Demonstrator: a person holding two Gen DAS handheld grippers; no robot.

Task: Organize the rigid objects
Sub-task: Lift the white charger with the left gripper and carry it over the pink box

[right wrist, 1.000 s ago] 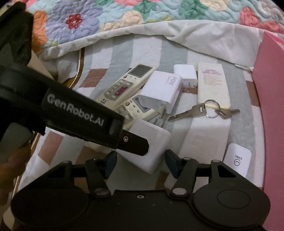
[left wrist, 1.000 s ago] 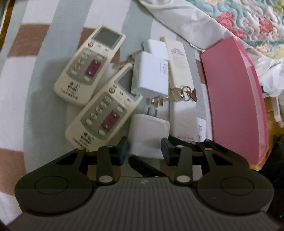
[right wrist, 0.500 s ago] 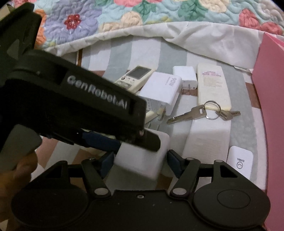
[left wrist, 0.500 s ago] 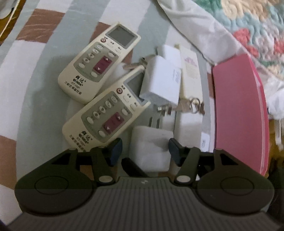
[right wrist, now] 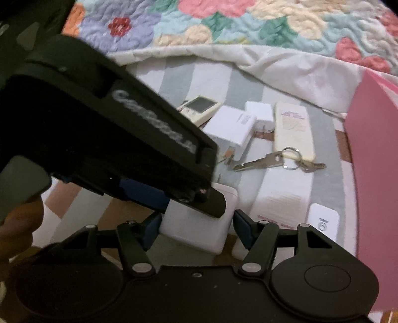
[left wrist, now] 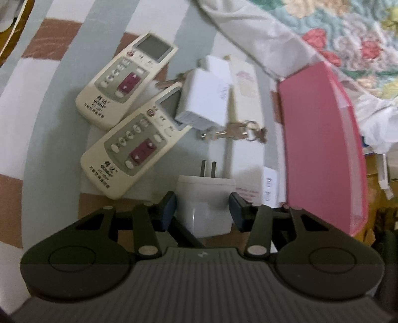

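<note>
A white plug charger (left wrist: 205, 203) with two prongs lies on the striped bedsheet between the fingers of my left gripper (left wrist: 202, 207), which is open and straddles it with a small gap on each side. In the right wrist view the same charger (right wrist: 194, 227) sits between the open fingers of my right gripper (right wrist: 196, 227), and the left gripper's black body (right wrist: 104, 139) covers the charger's top. Two cream remotes (left wrist: 126, 79) (left wrist: 135, 146), a second white charger (left wrist: 202, 104), keys (left wrist: 236, 133) and a cream flat box (left wrist: 245, 99) lie beyond.
A pink folder (left wrist: 323, 144) lies at the right. A floral quilt (right wrist: 223, 22) bunches along the far side. A small white device (right wrist: 323, 221) and a white box (right wrist: 281, 191) lie at right of the charger.
My left gripper has moved forward over the plug charger and its fingers have opened wider around it. In the right wrist view its body now hides the remotes.
</note>
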